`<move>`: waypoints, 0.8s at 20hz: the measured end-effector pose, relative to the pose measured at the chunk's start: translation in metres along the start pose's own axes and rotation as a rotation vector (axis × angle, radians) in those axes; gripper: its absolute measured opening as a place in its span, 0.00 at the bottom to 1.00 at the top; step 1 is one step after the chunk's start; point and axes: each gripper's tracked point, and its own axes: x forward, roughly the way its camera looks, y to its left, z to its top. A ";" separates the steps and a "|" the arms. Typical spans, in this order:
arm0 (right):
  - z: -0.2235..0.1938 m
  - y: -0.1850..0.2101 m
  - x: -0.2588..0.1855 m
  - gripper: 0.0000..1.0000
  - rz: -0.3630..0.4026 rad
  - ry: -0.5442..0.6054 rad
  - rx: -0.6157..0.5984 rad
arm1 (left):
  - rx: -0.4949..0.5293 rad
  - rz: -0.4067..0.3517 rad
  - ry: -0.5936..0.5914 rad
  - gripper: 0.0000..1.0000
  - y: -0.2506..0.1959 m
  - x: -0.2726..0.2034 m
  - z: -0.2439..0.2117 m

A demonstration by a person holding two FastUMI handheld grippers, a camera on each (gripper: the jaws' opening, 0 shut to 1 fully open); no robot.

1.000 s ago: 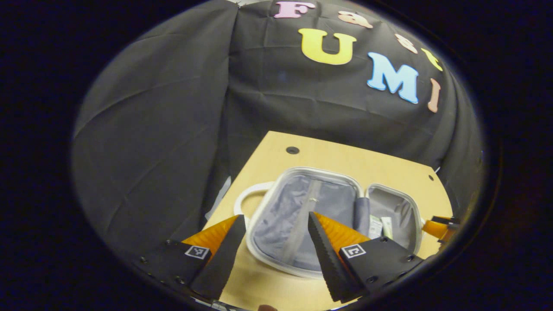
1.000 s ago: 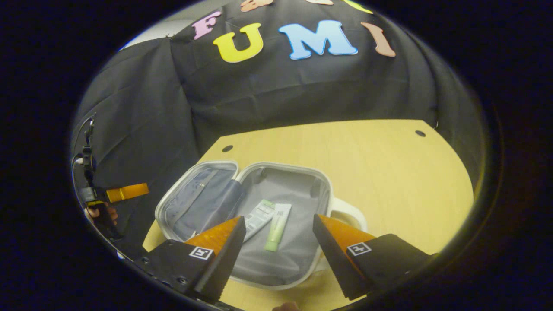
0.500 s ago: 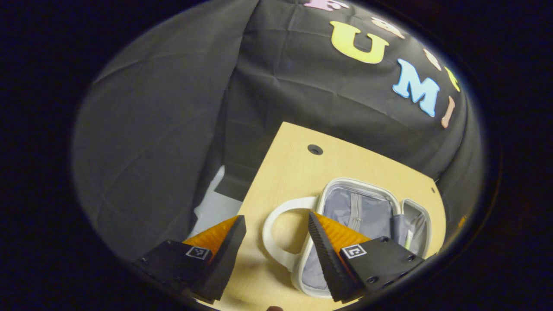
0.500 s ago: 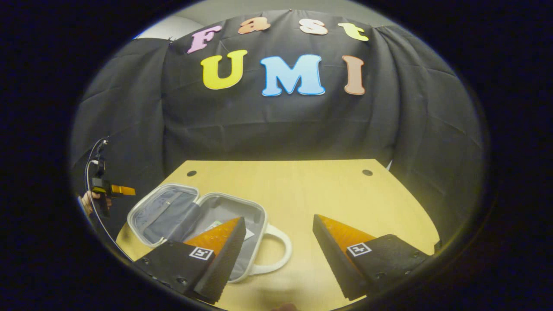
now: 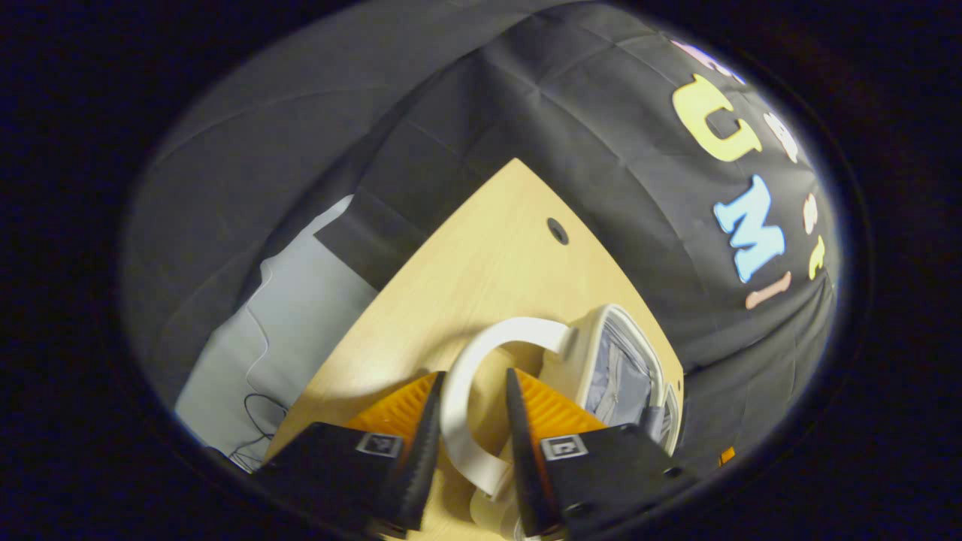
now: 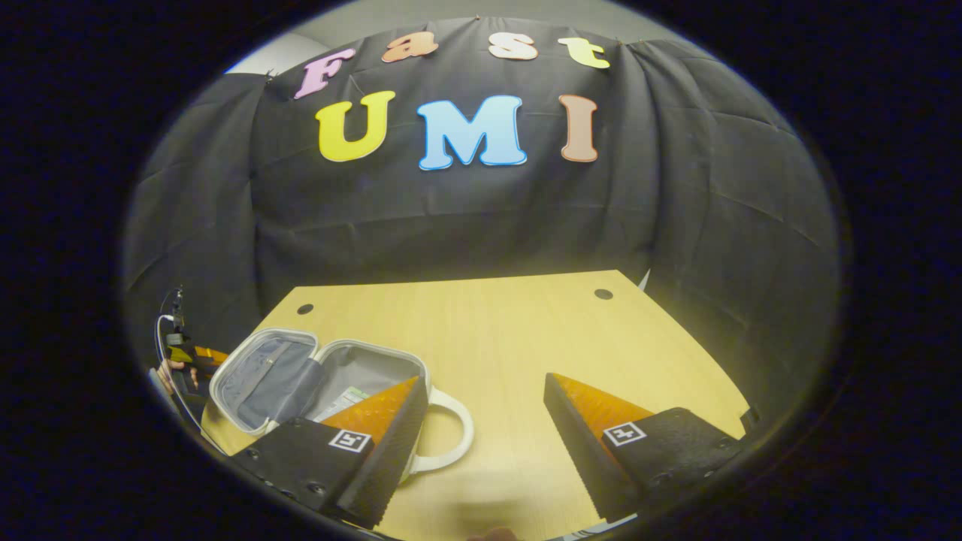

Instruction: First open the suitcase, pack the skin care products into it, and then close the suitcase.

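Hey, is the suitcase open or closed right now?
Open: the suitcase lies spread flat on the table, both grey-lined halves facing up.

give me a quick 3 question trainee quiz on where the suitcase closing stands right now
1. True or false: the suitcase lies fully shut on the table.
2. What sits between the left gripper fingers? A) white handle B) a tube C) nothing
3. Fill in: the right gripper is ____, holding nothing.

Key
1. False: both halves lie open, lining showing.
2. A: the white handle runs through the narrow gap; contact by both fingers isn't clear.
3. open
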 end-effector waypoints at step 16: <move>0.023 -0.051 0.000 0.95 0.017 -0.109 -0.026 | 0.138 -0.232 -0.246 0.12 -0.223 -0.172 0.038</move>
